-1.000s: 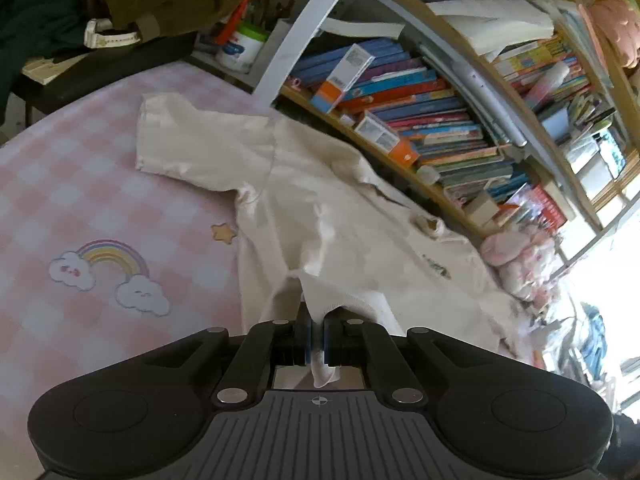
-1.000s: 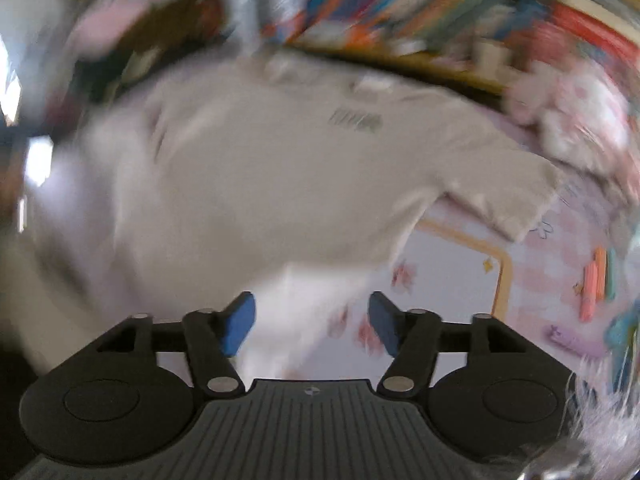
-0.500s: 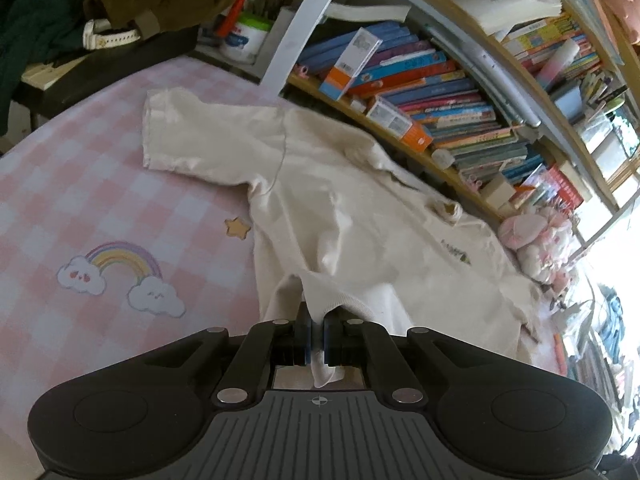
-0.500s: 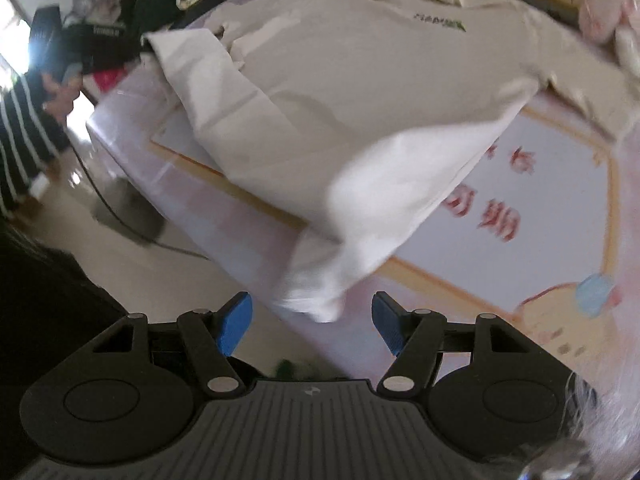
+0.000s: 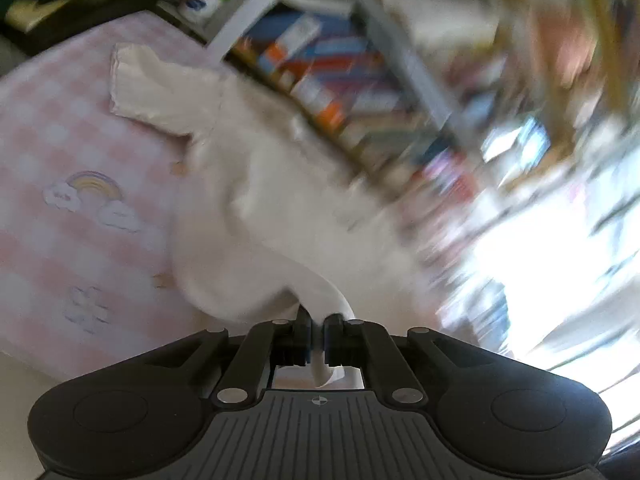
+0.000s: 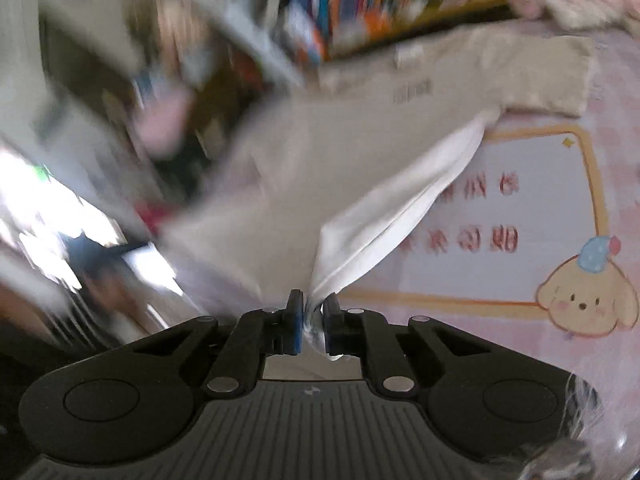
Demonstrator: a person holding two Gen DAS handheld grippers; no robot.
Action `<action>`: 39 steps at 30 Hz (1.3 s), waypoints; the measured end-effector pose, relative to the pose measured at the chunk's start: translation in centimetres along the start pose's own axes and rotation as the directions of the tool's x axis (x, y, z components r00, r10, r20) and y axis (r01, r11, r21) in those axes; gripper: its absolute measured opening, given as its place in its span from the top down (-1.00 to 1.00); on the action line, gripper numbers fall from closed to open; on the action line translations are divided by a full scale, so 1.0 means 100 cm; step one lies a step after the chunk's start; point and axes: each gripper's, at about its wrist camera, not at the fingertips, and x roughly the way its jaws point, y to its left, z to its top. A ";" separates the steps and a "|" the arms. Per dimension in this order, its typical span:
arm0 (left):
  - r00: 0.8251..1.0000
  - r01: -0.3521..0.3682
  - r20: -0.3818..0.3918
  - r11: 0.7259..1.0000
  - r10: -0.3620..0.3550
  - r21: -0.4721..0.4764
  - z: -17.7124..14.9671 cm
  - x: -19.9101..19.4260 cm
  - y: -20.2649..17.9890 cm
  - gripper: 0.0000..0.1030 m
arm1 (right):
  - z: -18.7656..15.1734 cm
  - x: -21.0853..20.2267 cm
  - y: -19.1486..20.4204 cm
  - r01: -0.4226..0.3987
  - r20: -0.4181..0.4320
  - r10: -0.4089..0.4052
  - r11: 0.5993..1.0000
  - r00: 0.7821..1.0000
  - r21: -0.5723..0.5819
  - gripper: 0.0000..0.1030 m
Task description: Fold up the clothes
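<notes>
Now both grippers grasp the cream shirt (image 5: 256, 208).
Left gripper (image 5: 317, 336) pinches its hem; right gripper (image 6: 311, 326), jaws just closed, clamps a corner.

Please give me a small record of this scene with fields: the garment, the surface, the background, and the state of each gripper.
garment: cream T-shirt, partly lifted, one sleeve flat on the mat
surface: pink checked mat with rainbow print; puppy print in the right wrist view
background: bookshelf, blurred
left gripper: shut on a T-shirt edge
right gripper: jaws have just been closing, now shut on a T-shirt edge
task stage: both edges pinched, fold not yet made
</notes>
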 end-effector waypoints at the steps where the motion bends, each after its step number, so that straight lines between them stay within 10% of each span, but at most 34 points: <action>1: 1.000 -0.023 0.001 1.000 0.023 -0.011 -0.002 -0.003 0.004 0.86 | 0.004 -0.013 -0.003 -0.011 0.027 0.010 0.999 1.000 0.038 0.82; 4: 0.972 -0.185 -0.130 0.979 0.194 0.081 -0.021 0.013 0.014 0.68 | -0.003 0.003 -0.018 0.246 -0.098 -0.243 0.969 0.965 0.020 0.82; 7: 0.884 -0.335 -0.259 0.914 0.389 0.229 -0.044 0.036 0.023 0.22 | -0.024 0.038 -0.035 0.401 -0.252 -0.393 0.916 0.884 -0.020 0.78; 11: 0.850 -0.385 -0.240 0.864 0.468 0.323 -0.061 0.038 0.025 -0.12 | -0.046 0.064 -0.030 0.508 -0.287 -0.543 0.840 0.789 -0.191 0.25; 17: 0.893 -0.391 -0.100 0.868 0.438 0.307 -0.040 0.027 0.024 -0.21 | -0.046 0.066 -0.020 0.505 -0.214 -0.549 0.832 0.808 -0.230 0.10; 26: 0.822 -0.535 -0.003 0.776 0.569 0.333 -0.019 0.069 0.045 -0.11 | -0.046 0.092 -0.023 0.568 -0.141 -0.597 0.799 0.790 -0.198 0.35; 29: 0.794 -0.561 0.017 0.723 0.607 0.403 -0.024 0.080 0.041 0.33 | -0.050 0.089 -0.022 0.567 -0.138 -0.595 0.800 0.792 -0.196 0.88; 31: 0.799 -0.548 0.005 0.724 0.602 0.418 -0.027 0.080 0.037 0.91 | -0.050 0.082 -0.023 0.595 -0.125 -0.620 0.781 0.775 -0.188 0.88; 39: 0.798 -0.537 -0.011 0.720 0.602 0.438 -0.040 0.070 0.031 1.00 | -0.052 0.079 -0.027 0.631 -0.138 -0.655 0.754 0.743 -0.181 0.88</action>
